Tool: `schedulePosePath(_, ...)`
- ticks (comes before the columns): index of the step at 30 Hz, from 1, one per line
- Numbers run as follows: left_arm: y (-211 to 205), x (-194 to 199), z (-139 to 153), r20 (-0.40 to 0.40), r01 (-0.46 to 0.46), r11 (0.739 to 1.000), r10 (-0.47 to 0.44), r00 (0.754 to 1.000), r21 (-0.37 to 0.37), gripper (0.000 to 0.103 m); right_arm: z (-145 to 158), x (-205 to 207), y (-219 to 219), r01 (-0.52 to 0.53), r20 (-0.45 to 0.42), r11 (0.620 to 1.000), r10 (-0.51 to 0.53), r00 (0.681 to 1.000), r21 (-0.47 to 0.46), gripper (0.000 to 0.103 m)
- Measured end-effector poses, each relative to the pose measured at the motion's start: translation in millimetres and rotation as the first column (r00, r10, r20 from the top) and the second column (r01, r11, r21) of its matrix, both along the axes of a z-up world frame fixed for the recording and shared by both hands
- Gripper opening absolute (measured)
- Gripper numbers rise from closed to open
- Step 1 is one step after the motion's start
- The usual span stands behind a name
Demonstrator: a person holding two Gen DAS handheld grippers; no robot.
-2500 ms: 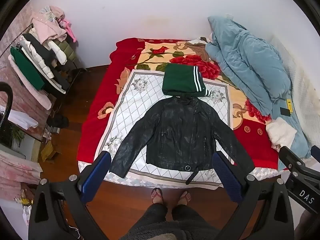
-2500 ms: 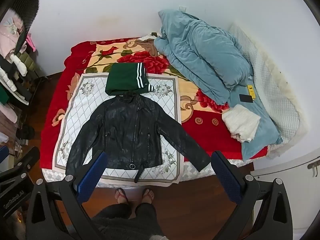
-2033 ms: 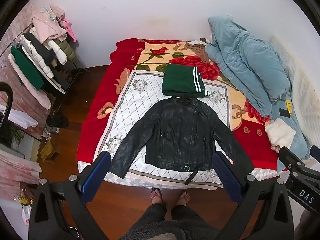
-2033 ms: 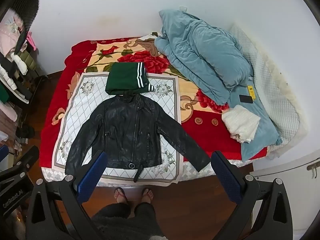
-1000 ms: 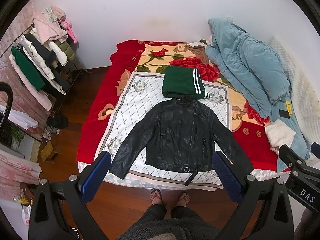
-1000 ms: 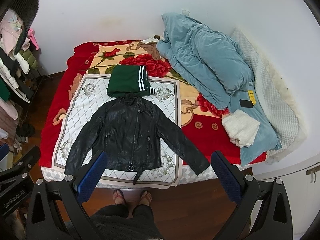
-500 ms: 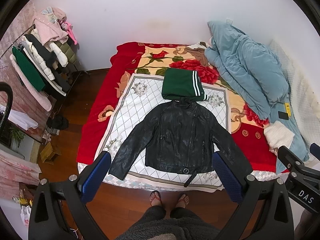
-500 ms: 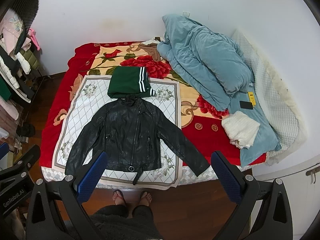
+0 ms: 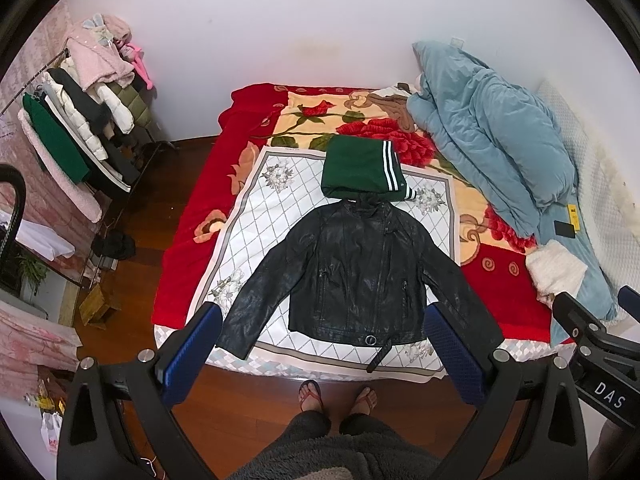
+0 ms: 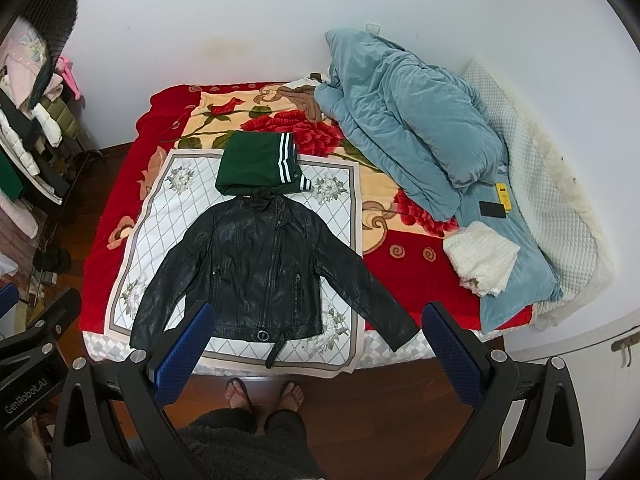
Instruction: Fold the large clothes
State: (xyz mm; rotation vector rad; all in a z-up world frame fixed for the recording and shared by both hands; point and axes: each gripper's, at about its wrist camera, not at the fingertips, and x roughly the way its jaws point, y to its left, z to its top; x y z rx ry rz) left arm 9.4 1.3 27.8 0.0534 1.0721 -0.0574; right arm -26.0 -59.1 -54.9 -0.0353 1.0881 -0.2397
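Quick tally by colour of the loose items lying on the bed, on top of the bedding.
Black: 2, jacket and small flat black item
Green: 1, folded garment
White: 1, folded knit
Yellow: 1, small item
Total: 5

Your left wrist view looks down from high above the foot of the bed (image 9: 188,248), facing its far wall, with the black jacket (image 9: 356,276) just below centre and a clothes rack (image 9: 76,140) at 10 o'clock. Your right wrist view sits equally high and far, shifted rightward: the jacket (image 10: 256,268) lies toward 8 o'clock, the blue quilt (image 10: 408,120) at 1 o'clock. Both share the bed, jacket and your feet (image 10: 264,394).
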Motion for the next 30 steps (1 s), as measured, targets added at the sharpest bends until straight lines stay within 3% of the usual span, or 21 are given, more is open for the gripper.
schedulePosePath(24, -7, -1, -4, 0.007, 0.009, 1.0, -0.009, 1.0, 0.007, 0.103, 3, 2, 6, 0.003, -0.005, 1.0, -0.003, 1.0, 0.009, 0.103)
schedulePosePath(30, -2, 32, -39, 0.071, 0.003, 1.0, -0.006, 0.997, 0.031, 0.103, -45, 17, -10, 0.064, -0.006, 0.991, -0.064, 0.998, 0.118, 0.103)
